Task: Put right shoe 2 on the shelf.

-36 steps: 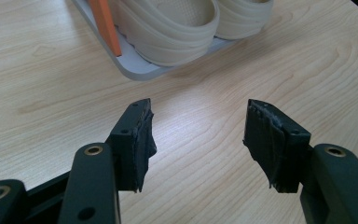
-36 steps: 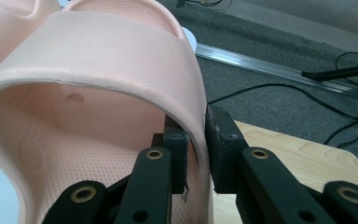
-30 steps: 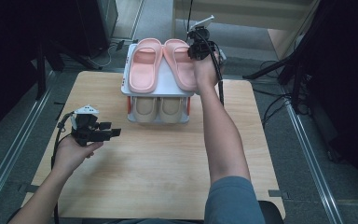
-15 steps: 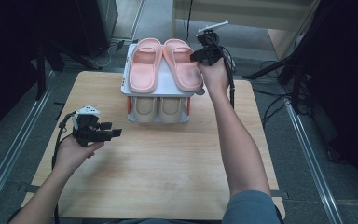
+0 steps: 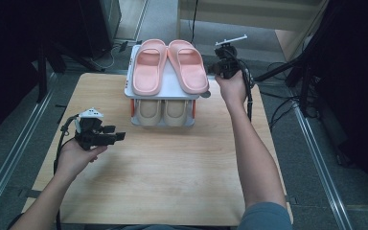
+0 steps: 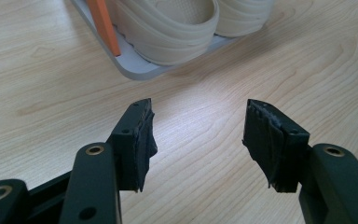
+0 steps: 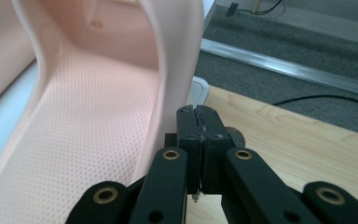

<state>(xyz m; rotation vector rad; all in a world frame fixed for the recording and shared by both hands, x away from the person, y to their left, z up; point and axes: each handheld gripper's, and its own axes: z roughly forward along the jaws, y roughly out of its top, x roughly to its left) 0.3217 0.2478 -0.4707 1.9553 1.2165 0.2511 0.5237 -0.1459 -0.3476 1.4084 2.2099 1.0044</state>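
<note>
Jaws of the right hand-held gripper (image 7: pixel 199 116) have just closed, pressed together on nothing beside the right pink slipper (image 5: pixel 188 64); left hand-held gripper (image 6: pixel 198 135) gapes wide above the desk (image 5: pixel 172 172).

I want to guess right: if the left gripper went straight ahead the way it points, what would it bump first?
Probably the beige slippers on the rack's bottom shelf; the left gripper has only bare table before them.

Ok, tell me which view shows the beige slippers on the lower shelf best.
The left gripper view: the beige slippers sit close, their ribbed sides clear on the grey shelf. The high view shows just their front ends under the pink slippers. The right gripper view looks at a pink slipper instead.
</note>
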